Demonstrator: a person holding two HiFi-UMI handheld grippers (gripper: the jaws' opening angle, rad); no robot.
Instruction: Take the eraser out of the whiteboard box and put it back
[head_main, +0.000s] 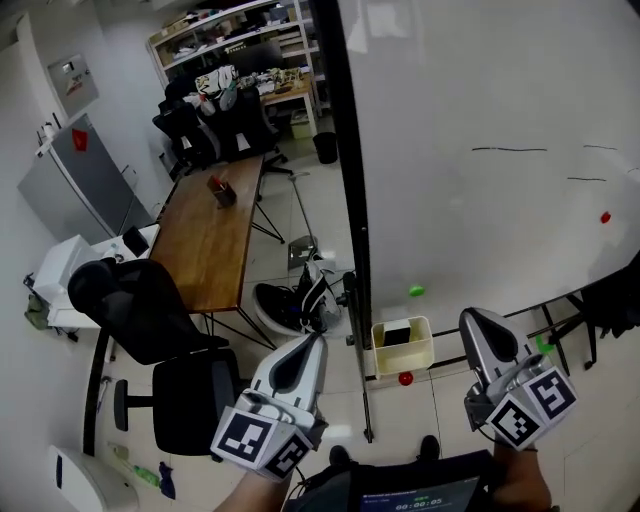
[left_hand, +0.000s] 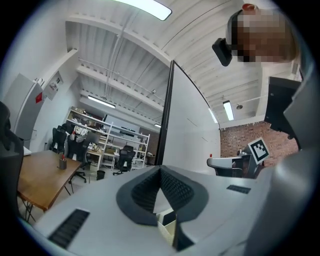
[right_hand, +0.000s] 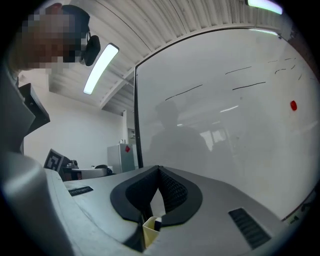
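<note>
Box (head_main: 405, 362) at whiteboard (head_main: 480, 90) base, one dark eraser (head_main: 397, 335) inside; left gripper (head_main: 314, 342) and right gripper (head_main: 474, 322) both closed, empty.

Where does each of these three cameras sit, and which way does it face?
Head view: on the person's head, aimed steeply down at the whiteboard and cream box; left gripper and right gripper show.
Left gripper view: on the left gripper, looking level past its closed jaws at the whiteboard's edge and wooden table; the person's head shows.
Right gripper view: on the right gripper, facing the whiteboard's surface; the head shows too.
Shared: both gripper views catch the cream box beneath the jaws.
</note>
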